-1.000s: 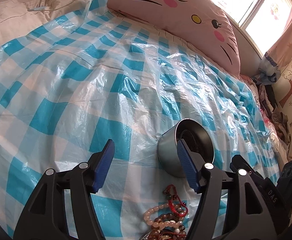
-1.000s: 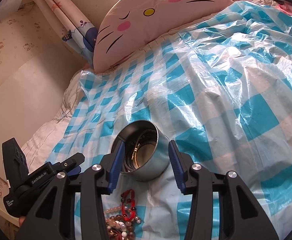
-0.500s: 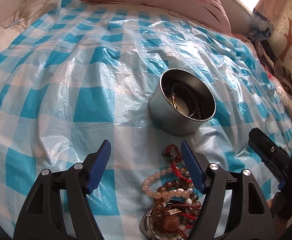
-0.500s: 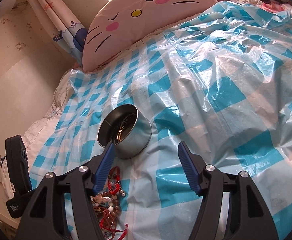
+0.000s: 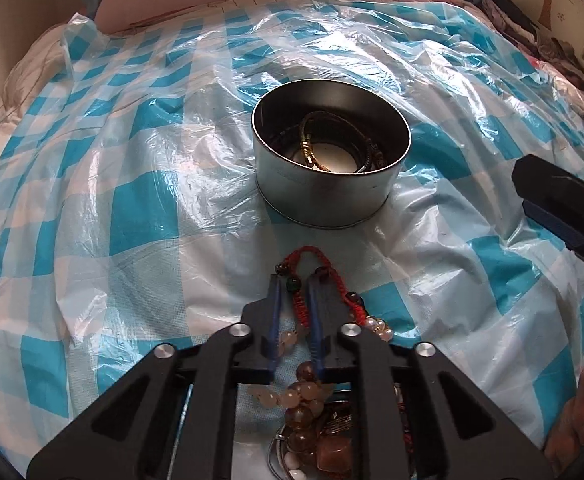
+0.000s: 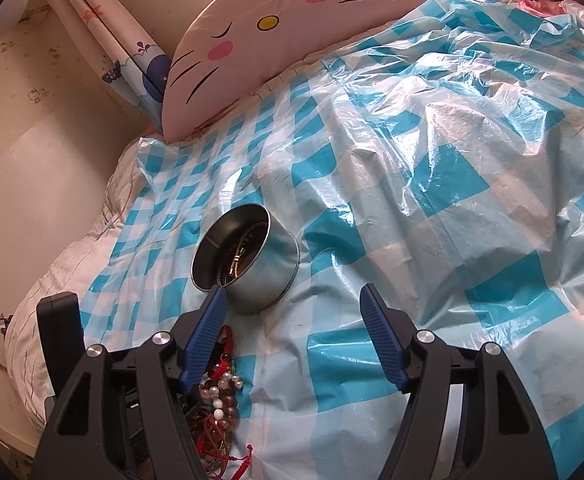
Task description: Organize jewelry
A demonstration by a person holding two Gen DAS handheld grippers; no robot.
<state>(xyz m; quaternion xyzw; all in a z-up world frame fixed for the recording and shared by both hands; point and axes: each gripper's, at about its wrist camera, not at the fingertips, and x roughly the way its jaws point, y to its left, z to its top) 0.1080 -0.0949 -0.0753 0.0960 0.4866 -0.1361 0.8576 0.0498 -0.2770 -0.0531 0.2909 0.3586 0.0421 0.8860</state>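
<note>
The left hand-held gripper [image 5: 293, 286] has its jaws nearly together on the red cord bracelet [image 5: 311, 256], one strand of it and a dark bead pinched between the blue pads, so the step in hand looks like the pick from the jewelry pile [image 5: 315, 412] that lies heaped at the near edge of the bed. Next, I judge, comes a lift and a short carry forward to the tin [image 5: 327, 168], which stands upright just beyond the pile with a few dark and gold bracelets already coiled inside (the cord is tangled among beads, so others may trail up with it). The plastic sheet [image 5: 132, 208] under everything is slick and wrinkled, and the soft bed below could let the tin tip if nudged. Left of the tin the sheet is bare and gives free room; the cat pillow [image 6: 292, 28] sits well back. To the right, the right hand-held gripper [image 6: 292, 300] hovers with jaws opening and nothing between them, its left finger close in front of the tin's rim.
</note>
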